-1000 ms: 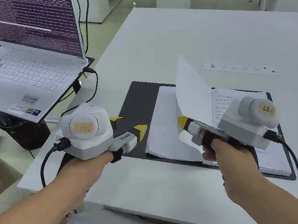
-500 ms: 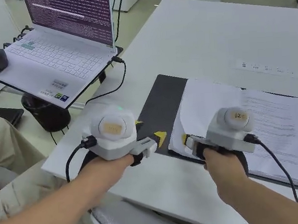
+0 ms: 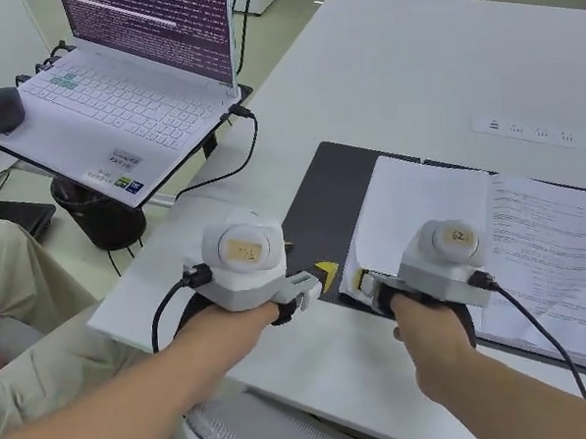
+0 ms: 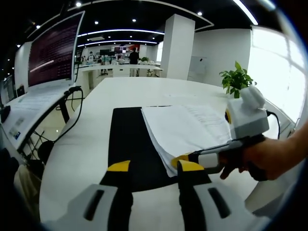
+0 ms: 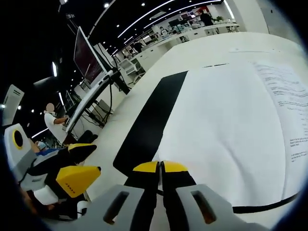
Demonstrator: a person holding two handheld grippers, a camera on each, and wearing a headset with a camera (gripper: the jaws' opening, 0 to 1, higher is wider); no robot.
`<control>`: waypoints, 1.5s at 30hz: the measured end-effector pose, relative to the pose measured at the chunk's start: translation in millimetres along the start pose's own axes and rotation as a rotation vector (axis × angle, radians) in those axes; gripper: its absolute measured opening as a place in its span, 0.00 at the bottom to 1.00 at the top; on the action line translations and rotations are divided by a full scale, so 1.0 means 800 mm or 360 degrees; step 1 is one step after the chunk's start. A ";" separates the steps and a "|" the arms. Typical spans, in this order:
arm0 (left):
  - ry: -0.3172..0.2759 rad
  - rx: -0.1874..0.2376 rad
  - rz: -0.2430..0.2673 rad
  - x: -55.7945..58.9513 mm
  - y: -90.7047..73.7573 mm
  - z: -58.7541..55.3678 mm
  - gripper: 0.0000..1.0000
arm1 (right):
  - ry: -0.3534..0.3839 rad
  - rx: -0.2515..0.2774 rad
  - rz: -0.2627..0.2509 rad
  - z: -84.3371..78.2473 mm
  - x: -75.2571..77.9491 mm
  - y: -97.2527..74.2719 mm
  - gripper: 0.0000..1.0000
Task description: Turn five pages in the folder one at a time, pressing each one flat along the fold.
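One page (image 5: 226,130) corner in right claw (image 5: 161,167)

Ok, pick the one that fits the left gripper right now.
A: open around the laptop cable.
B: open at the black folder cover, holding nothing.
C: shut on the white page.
B: in its own view the left gripper has its jaws apart, with nothing but the black folder cover showing between them.

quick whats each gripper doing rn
left gripper: open, holding nothing
right gripper: shut at the page corner; grip on it cannot be told
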State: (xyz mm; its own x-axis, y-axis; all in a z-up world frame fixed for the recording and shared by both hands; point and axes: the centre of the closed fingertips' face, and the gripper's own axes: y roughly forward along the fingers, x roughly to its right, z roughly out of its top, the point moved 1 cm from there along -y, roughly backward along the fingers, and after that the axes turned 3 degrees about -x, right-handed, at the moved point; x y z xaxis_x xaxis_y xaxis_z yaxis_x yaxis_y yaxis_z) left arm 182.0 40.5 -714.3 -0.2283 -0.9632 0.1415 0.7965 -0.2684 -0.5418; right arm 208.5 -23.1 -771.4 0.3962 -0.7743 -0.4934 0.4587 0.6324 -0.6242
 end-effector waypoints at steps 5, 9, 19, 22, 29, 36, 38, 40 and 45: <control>-0.0009 -0.0003 0.0016 -0.002 -0.002 0.000 0.36 | -0.0050 -0.0046 0.0058 -0.010 -0.009 0.004 0.03; -0.0009 -0.0002 0.0021 -0.004 0.001 0.002 0.36 | -0.0071 -0.0046 0.0093 -0.015 -0.014 -0.002 0.04; 0.0096 -0.0070 -0.0049 0.029 0.044 -0.005 0.35 | -0.0230 0.0104 0.0182 0.009 0.001 -0.059 0.11; 0.0173 -0.0084 -0.0090 0.052 0.061 -0.008 0.33 | -0.0264 0.0157 0.0138 0.020 0.027 -0.075 0.09; 0.0289 -0.0164 -0.0136 0.089 0.096 -0.035 0.33 | -0.0200 0.0215 0.0027 0.036 0.095 -0.099 0.07; 0.0261 -0.0135 -0.0058 0.083 0.100 -0.052 0.30 | -0.0176 0.0220 -0.0038 0.048 0.141 -0.105 0.03; 0.0288 -0.0088 -0.0058 0.083 0.099 -0.054 0.30 | -0.0178 0.0214 -0.0045 0.055 0.154 -0.100 0.00; 0.0235 -0.0024 -0.0062 0.081 0.098 -0.053 0.30 | -0.0173 0.0224 -0.0045 0.063 0.163 -0.095 0.00; 0.0241 0.0002 -0.0060 0.082 0.099 -0.053 0.30 | -0.0134 0.0240 -0.0021 0.085 0.178 -0.076 0.00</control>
State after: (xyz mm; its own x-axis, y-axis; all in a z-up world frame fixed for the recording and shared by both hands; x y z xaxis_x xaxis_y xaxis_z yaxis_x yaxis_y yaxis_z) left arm 206.9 -43.3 -782.9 -0.3400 -0.9398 0.0351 0.7864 -0.3045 -0.5374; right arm 291.0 -170.6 -762.7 0.4517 -0.7821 -0.4293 0.5758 0.6231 -0.5294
